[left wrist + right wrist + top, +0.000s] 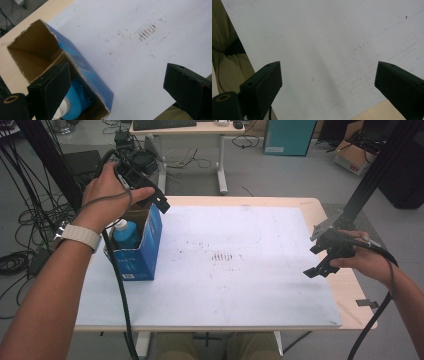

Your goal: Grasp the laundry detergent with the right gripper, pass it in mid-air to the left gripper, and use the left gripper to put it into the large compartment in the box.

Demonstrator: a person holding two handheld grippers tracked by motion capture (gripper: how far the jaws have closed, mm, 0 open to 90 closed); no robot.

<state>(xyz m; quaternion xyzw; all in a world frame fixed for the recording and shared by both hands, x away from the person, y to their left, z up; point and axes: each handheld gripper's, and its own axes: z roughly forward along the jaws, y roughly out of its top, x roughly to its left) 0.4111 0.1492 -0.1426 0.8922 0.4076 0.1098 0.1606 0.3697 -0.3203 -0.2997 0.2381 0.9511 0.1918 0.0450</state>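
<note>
High view. Blue carton (141, 251) stands upright at the left end of the white mat (235, 270), top torn open. A blue bottle (125, 234) with a white cap sits down inside it, cap up, so the bottle looks already delivered. Left gripper (150, 195) hangs just above the carton's far rim, jaws apart and nothing between them; held there, I judge, because it has let the bottle go and needs clearance over the cardboard walls. Right gripper (325, 257) is well apart from the carton, at the mat's right edge, low over the table (350, 290), parked out of the way.

Left gripper view. Looking down past the carton (82, 72): brown inner walls, ragged top edge. The bottle (75, 102) lies at the carton's near end, its cap partly behind the left-hand pad. Jaws stand wide, one over the carton mouth, the other out over the mat (140, 62); no pad touches bottle or card.

Right gripper view. Jaws spread wide over bare mat (324, 50), nothing gripped. Carton not in frame here. The person's trouser leg (229, 67) shows beyond the mat's edge; wood of the table (382, 112) at lower right.
</note>
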